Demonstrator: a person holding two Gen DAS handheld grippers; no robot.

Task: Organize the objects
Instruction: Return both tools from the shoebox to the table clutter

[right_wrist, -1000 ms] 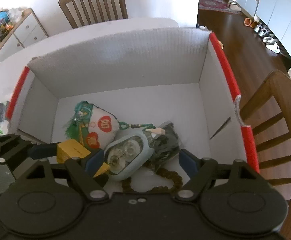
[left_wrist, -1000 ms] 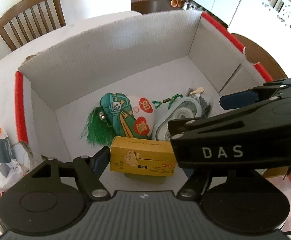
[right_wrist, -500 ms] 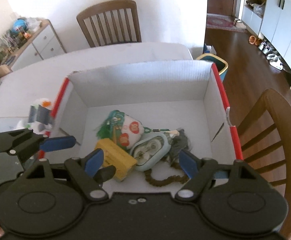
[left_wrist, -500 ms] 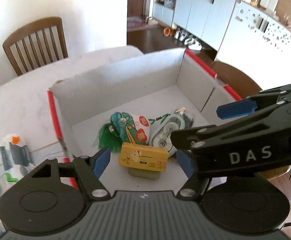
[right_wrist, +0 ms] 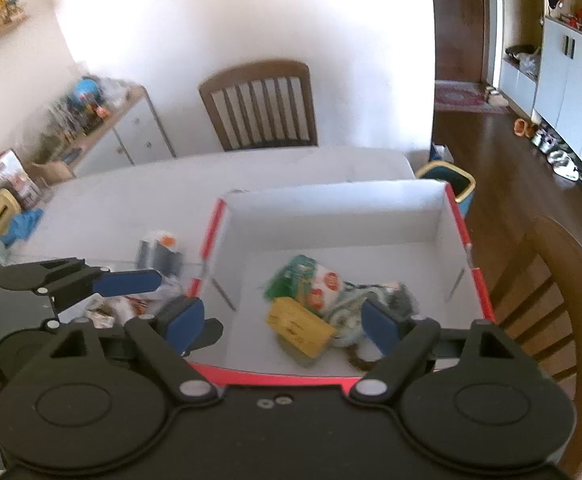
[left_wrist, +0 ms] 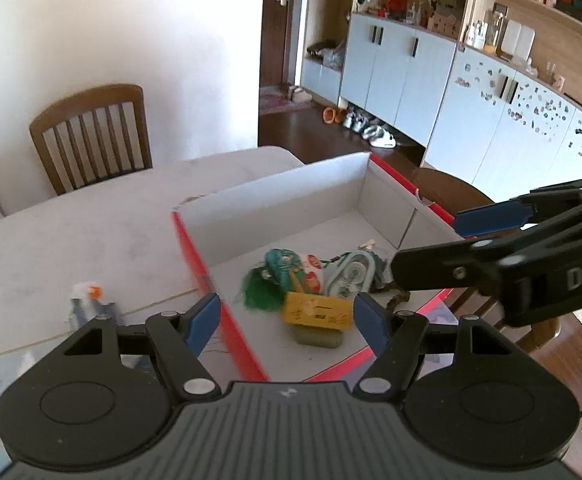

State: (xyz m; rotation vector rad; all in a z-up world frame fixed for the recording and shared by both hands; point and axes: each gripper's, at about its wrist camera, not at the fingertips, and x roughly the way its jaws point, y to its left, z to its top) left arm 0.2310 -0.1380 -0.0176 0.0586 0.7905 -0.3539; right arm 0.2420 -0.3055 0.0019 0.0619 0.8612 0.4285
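A white cardboard box (left_wrist: pixel 291 196) with red edges stands on the table. Inside lie a small yellow box (left_wrist: pixel 317 314) on a grey-green pad, a green tasselled pouch (left_wrist: pixel 287 276) and a pale round case (left_wrist: pixel 351 276). The right wrist view shows the same yellow box (right_wrist: pixel 297 326) and pouch (right_wrist: pixel 303 280), blurred. My left gripper (left_wrist: pixel 287 316) hangs above the box's near left corner, its jaws opening with nothing between them. My right gripper (right_wrist: pixel 281 318) hovers over the near edge, jaws also opening and empty. Each gripper shows in the other's view: right gripper (left_wrist: pixel 451 244), left gripper (right_wrist: pixel 163 304).
Plastic packets (right_wrist: pixel 159 252) lie on the white table (left_wrist: pixel 91 232) left of the box. One wooden chair (left_wrist: pixel 91 132) stands at the far side, another chair (right_wrist: pixel 551 280) right of the box. A cluttered sideboard (right_wrist: pixel 91 120) lines the left wall.
Both grippers have risen and drawn back from the box, so it now looks smaller and lower. The right jaws stand a little wider. The things in the box have not moved.
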